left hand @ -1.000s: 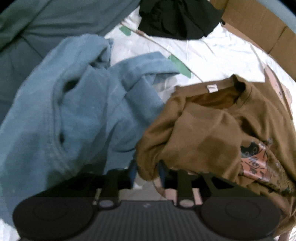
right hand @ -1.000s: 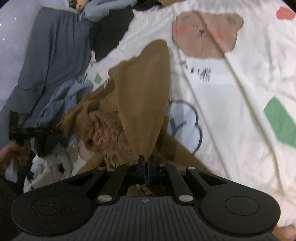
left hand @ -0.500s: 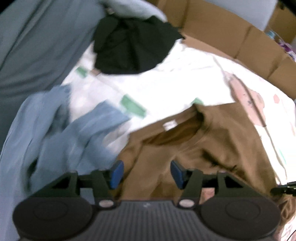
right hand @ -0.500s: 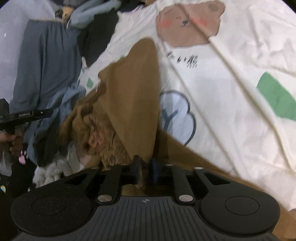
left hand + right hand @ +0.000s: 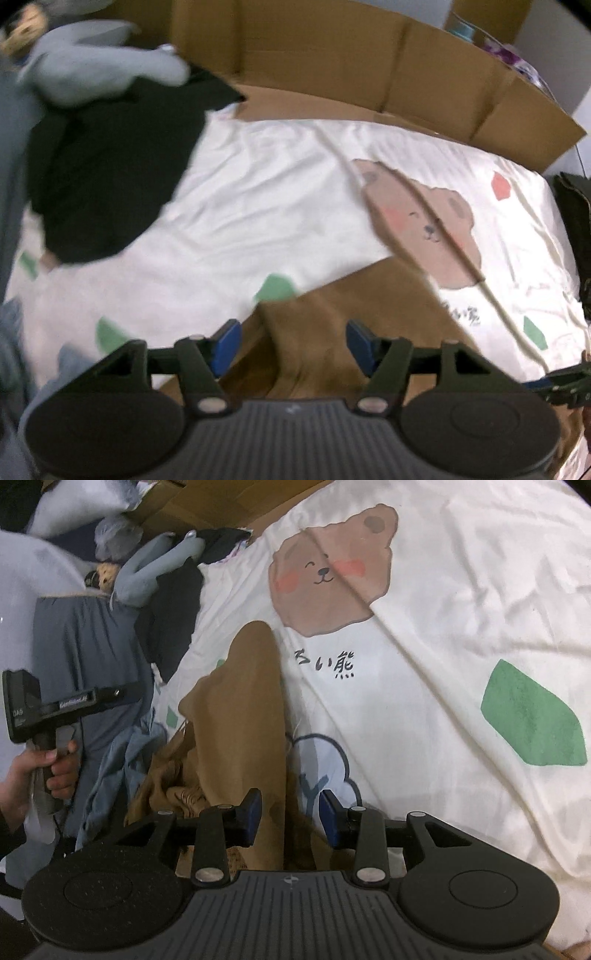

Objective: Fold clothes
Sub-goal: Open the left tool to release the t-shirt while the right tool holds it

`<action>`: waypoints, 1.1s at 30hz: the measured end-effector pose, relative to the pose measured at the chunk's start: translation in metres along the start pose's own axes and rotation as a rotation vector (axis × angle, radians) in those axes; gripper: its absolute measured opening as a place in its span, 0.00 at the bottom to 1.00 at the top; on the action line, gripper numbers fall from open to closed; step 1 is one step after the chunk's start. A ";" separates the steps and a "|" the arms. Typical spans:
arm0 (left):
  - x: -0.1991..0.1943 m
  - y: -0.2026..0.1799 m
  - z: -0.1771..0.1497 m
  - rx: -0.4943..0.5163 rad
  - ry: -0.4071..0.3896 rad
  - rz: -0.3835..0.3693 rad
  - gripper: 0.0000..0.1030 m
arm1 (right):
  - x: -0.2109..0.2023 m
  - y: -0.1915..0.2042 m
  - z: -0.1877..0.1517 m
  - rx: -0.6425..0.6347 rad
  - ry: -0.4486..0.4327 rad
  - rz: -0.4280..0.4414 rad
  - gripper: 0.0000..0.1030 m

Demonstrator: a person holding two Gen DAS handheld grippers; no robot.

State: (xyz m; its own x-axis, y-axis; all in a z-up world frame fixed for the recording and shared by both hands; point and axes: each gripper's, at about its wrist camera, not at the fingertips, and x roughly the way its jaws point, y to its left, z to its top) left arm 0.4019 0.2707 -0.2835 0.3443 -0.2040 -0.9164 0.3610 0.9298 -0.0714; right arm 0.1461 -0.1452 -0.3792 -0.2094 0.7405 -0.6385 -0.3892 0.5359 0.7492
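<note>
Black tool [image 5: 290, 818] (blue pads [image 5: 252, 814])

The white sheet [image 5: 424, 635] reads "い熊"; the left tool [image 5: 66, 705] reads "DAS".

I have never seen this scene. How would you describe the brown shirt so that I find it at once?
Start at the white bed sheet with the big printed bear face. Just below and left of that bear lies the brown shirt, a long folded strip reaching toward the camera. It is the only brown garment; its neighbours on the left are a light blue garment and a black one.
</note>
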 end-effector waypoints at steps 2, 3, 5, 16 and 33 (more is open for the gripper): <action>0.015 -0.011 0.012 0.023 0.003 -0.013 0.70 | 0.004 -0.002 0.003 0.008 -0.001 0.007 0.36; 0.022 -0.015 0.017 0.036 0.004 -0.021 0.73 | 0.006 -0.002 0.004 0.012 -0.001 0.010 0.36; 0.034 -0.022 0.024 0.060 0.010 -0.038 0.73 | 0.012 0.000 0.007 0.010 -0.002 0.014 0.36; 0.103 -0.058 0.050 0.185 0.121 -0.174 0.78 | 0.043 0.006 0.016 -0.012 0.038 0.015 0.42; 0.124 -0.081 0.043 0.445 0.284 -0.223 0.11 | 0.058 0.018 0.014 -0.057 0.021 0.022 0.05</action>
State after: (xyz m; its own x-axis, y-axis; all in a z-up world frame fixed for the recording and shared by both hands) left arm 0.4525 0.1572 -0.3745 -0.0065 -0.2329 -0.9725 0.7494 0.6428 -0.1590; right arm 0.1397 -0.0873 -0.4005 -0.2366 0.7428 -0.6263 -0.4348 0.4955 0.7520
